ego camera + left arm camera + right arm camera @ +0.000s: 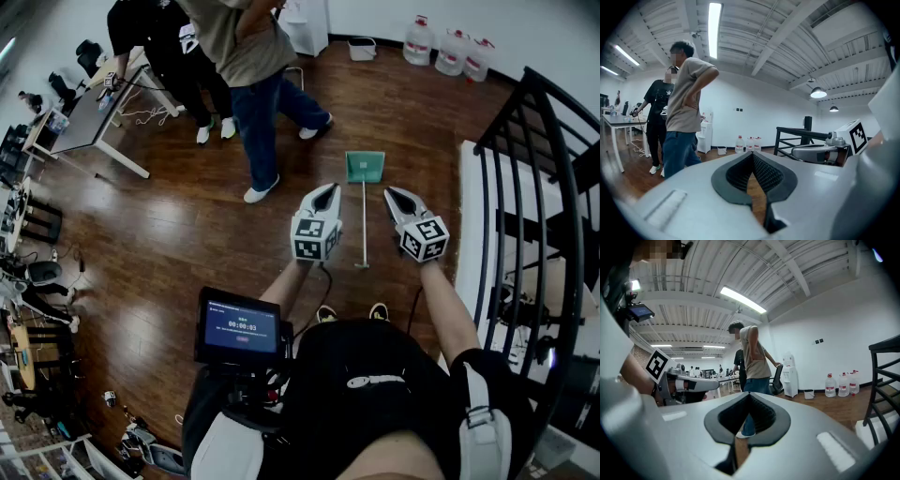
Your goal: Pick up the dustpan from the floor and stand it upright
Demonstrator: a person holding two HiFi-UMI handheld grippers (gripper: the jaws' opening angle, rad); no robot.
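The dustpan lies flat on the wooden floor in the head view, its green pan [365,166] at the far end and its long thin handle [364,225] running back toward me. My left gripper [330,188] hovers just left of the handle, and my right gripper [390,192] hovers just right of it. Both are above the floor, pointing forward and apart from the dustpan. In the left gripper view the jaws [752,153] meet at the tips with nothing between them. The right gripper's jaws [749,394] are likewise shut and empty. Neither gripper view shows the dustpan.
Two people [246,66] stand a little beyond the dustpan, at the back left. A desk [89,117] is at far left. Water bottles [452,49] and a white bin [362,47] line the far wall. A black stair railing [539,178] is on the right.
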